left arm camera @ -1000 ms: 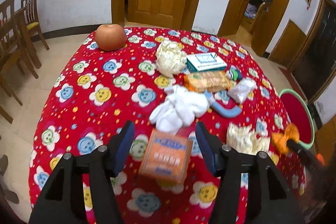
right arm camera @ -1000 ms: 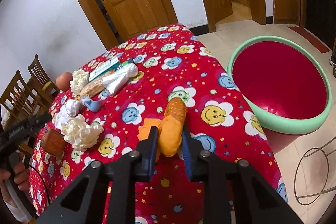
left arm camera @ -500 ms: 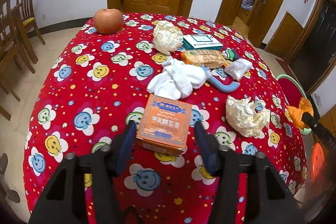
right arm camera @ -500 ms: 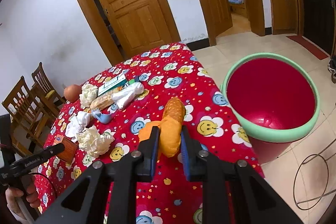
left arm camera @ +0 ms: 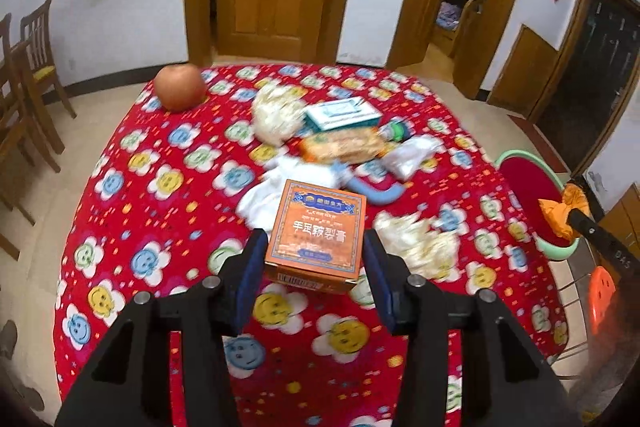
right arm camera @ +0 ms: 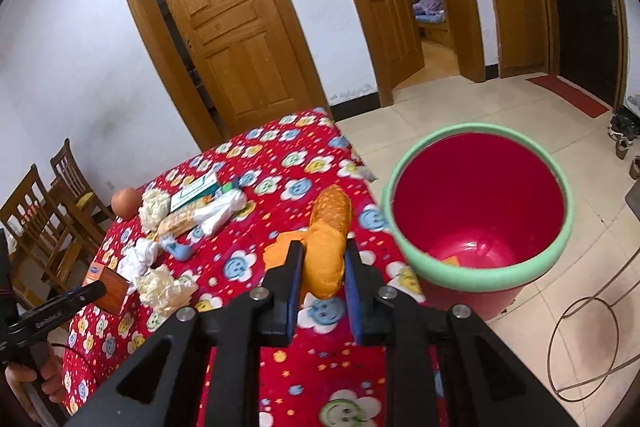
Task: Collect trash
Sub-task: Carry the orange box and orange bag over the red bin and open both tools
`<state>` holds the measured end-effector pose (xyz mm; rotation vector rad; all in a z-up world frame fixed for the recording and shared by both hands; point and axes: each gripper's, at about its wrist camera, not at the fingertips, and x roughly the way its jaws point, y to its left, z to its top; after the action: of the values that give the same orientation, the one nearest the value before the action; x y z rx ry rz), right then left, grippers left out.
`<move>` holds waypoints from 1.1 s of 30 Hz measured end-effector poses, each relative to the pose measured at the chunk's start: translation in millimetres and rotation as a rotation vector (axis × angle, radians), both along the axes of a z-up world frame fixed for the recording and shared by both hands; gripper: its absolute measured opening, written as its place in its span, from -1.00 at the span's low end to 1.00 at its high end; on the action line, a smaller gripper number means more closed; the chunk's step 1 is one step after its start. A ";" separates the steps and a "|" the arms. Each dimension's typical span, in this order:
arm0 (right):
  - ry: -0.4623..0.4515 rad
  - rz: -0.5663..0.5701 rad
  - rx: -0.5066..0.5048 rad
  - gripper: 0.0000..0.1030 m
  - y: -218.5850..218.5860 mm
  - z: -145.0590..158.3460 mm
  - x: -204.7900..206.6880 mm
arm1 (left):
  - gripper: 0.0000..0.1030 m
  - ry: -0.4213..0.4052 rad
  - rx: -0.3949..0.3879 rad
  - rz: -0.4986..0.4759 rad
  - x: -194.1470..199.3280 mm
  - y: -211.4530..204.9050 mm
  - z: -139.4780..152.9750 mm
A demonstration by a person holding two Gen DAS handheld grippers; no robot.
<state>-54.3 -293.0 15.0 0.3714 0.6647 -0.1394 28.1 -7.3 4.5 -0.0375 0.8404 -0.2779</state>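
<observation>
My left gripper [left arm camera: 314, 259] is shut on an orange box [left arm camera: 318, 231] and holds it above the red flowered tablecloth [left arm camera: 160, 187]. The box also shows in the right wrist view [right arm camera: 108, 287]. My right gripper [right arm camera: 320, 267] is shut on an orange snack wrapper [right arm camera: 328, 235], held above the table's right edge, just left of the red bin with a green rim [right arm camera: 476, 211]. The bin also shows in the left wrist view [left arm camera: 528, 183], with the wrapper [left arm camera: 560, 211] over it.
On the table lie crumpled tissues [left arm camera: 416, 239], a white cloth [left arm camera: 288, 175], a blue curved piece [left arm camera: 376, 191], a biscuit packet [left arm camera: 344, 147], a green-white box [left arm camera: 340, 113], a plastic bag [left arm camera: 412, 155] and an apple [left arm camera: 180, 87]. Wooden chairs [left arm camera: 24, 87] stand left.
My left gripper closed on the orange box and lifted it off the table. My right gripper rose and moved towards the bin with the wrapper.
</observation>
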 end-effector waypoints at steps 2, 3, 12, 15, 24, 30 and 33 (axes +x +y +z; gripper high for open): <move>-0.004 -0.014 -0.002 -0.58 -6.3 1.9 -1.2 | -0.06 -0.005 -0.007 -0.018 0.6 -8.3 4.2; -0.005 -0.021 -0.003 -0.58 -10.0 2.9 -1.7 | -0.06 -0.007 -0.015 -0.034 1.0 -14.8 7.3; -0.018 -0.067 -0.033 -0.58 -34.3 9.5 -5.5 | -0.06 -0.061 -0.017 -0.137 8.0 -70.7 31.9; -0.012 -0.082 -0.043 -0.58 -41.5 8.7 -5.0 | -0.06 -0.074 -0.016 -0.168 11.0 -90.7 36.3; 0.003 -0.132 -0.047 -0.58 -68.8 3.2 -6.9 | -0.06 -0.077 -0.014 -0.269 21.7 -159.6 34.6; 0.022 -0.165 -0.040 -0.58 -91.6 -5.3 -6.6 | -0.06 -0.059 -0.008 -0.324 27.2 -198.4 25.8; 0.038 -0.181 -0.034 -0.57 -103.9 -11.3 -4.5 | -0.06 -0.051 -0.003 -0.345 30.1 -214.4 21.0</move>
<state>-58.8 -396.9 3.7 0.3968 0.6646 -0.3300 58.2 -221.6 25.5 0.1130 0.7938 -0.6020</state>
